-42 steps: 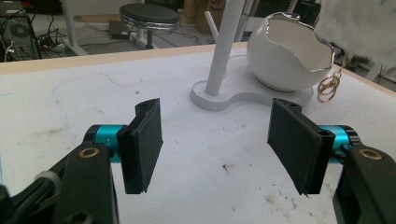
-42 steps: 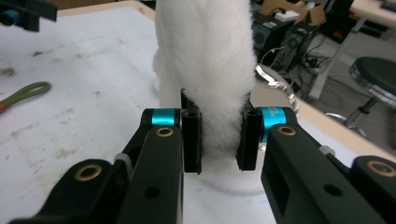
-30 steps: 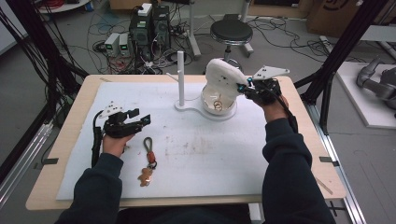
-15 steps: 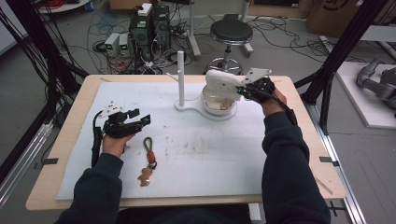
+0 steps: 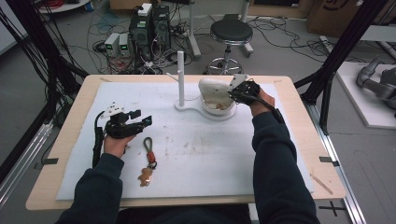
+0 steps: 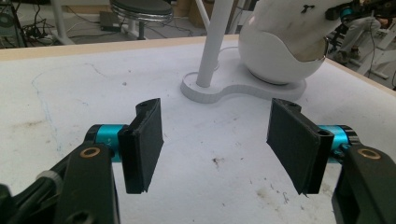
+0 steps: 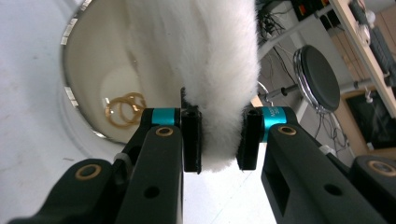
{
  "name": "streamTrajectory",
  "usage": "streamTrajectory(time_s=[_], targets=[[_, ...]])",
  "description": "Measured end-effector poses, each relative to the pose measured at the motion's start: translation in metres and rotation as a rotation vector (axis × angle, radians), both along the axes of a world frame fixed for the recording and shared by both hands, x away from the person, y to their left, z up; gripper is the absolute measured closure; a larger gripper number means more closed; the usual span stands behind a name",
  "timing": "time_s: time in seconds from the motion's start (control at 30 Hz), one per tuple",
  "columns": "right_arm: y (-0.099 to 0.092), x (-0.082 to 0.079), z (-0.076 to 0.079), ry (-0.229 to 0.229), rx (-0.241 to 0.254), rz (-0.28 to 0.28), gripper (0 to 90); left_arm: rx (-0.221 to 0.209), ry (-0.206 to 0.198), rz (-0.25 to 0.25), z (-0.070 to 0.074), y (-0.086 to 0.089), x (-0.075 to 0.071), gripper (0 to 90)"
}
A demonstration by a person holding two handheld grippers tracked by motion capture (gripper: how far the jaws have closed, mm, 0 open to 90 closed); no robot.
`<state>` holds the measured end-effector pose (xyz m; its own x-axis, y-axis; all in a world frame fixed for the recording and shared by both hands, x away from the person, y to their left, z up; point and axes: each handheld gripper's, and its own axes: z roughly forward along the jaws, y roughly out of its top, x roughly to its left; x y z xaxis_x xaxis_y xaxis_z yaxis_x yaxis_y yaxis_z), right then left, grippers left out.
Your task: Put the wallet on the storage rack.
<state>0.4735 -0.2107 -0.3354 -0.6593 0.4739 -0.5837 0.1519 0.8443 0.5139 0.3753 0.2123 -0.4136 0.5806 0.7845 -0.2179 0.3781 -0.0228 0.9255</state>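
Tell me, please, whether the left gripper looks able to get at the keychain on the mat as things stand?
Probably yes. The left gripper hangs open and holds nothing, and the keychain lies on bare mat just beside that hand, with nothing between them. It would only need to tip downward.

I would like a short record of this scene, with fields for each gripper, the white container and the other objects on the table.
left gripper: open, holds nothing, low over the table
right gripper: shut on the white lid
white lid: tilted over the round bowl
bowl contents: gold rings
white post: upright beside the bowl, on a shared base
keychain: lies flat by the left hand
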Motion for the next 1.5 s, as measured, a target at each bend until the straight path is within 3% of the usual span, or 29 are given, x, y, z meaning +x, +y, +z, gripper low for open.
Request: streamTrajectory(time_s=[0.13,0.17,0.2,0.23,0.27,0.3,0.4,0.43,0.47,0.5,0.53,0.6,0.77,0.93,1.0,1.07,1.33,1.43,1.5], targets=[[-0.006,0.003,-0.007,0.014,0.031,-0.009,75.2,0.002,0.001,-0.002,0.000,-0.001,0.000,35.8],[-0.006,0.003,-0.007,0.017,0.054,-0.015,59.8,0.002,0.002,-0.003,0.000,-0.001,0.000,35.8],[-0.006,0.003,-0.007,0.017,0.054,-0.015,59.8,0.000,0.001,-0.003,0.000,-0.001,0.000,35.8],[-0.006,0.002,-0.006,0.019,0.074,-0.015,50.6,0.000,0.000,-0.002,0.000,-0.001,0.000,35.8],[-0.006,0.000,-0.003,0.025,0.128,-0.006,46.5,-0.001,0.001,-0.001,0.000,0.000,0.000,35.7],[-0.006,0.000,-0.003,0.025,0.128,-0.006,46.5,-0.003,0.001,-0.001,0.000,0.000,0.000,35.7],[-0.003,-0.006,0.005,0.001,0.191,0.031,46.5,-0.004,0.000,-0.001,0.000,-0.001,-0.001,35.8],[0.000,-0.009,0.012,-0.028,0.246,0.061,54.9,-0.006,0.000,-0.002,0.000,-0.001,-0.001,35.8],[0.000,-0.009,0.012,-0.028,0.246,0.061,54.9,-0.005,0.000,-0.003,0.000,-0.001,-0.001,35.8],[0.001,-0.011,0.013,-0.028,0.258,0.071,66.3,-0.005,0.000,-0.003,0.000,-0.001,-0.001,35.8],[0.003,-0.012,0.013,-0.035,0.264,0.086,71.6,-0.005,0.001,-0.004,0.000,-0.001,-0.001,35.7],[0.007,-0.012,0.011,-0.038,0.237,0.074,79.3,-0.004,0.000,-0.006,0.000,-0.001,-0.001,35.8],[0.002,-0.007,0.006,0.026,0.247,0.072,80.9,-0.003,0.004,-0.007,0.000,-0.002,-0.001,35.8],[0.003,-0.003,0.001,0.044,0.242,0.064,83.0,0.000,0.004,-0.009,-0.001,-0.003,-0.001,35.8],[0.003,-0.002,0.000,0.053,0.239,0.070,83.1,-0.002,0.005,-0.008,-0.001,-0.003,-0.001,35.8],[0.005,-0.001,-0.004,0.103,0.227,0.080,83.2,-0.004,0.009,-0.008,-0.001,-0.003,-0.001,35.8],[0.007,0.003,-0.010,0.135,0.208,0.051,83.1,-0.003,0.010,-0.012,-0.002,-0.003,-0.001,35.8],[0.009,0.005,-0.013,0.148,0.219,0.049,82.4,-0.006,0.008,-0.011,-0.002,-0.003,-0.001,35.8],[0.008,0.003,-0.011,0.151,0.254,0.050,77.9,-0.009,0.008,-0.009,-0.002,-0.003,-0.001,35.8]])
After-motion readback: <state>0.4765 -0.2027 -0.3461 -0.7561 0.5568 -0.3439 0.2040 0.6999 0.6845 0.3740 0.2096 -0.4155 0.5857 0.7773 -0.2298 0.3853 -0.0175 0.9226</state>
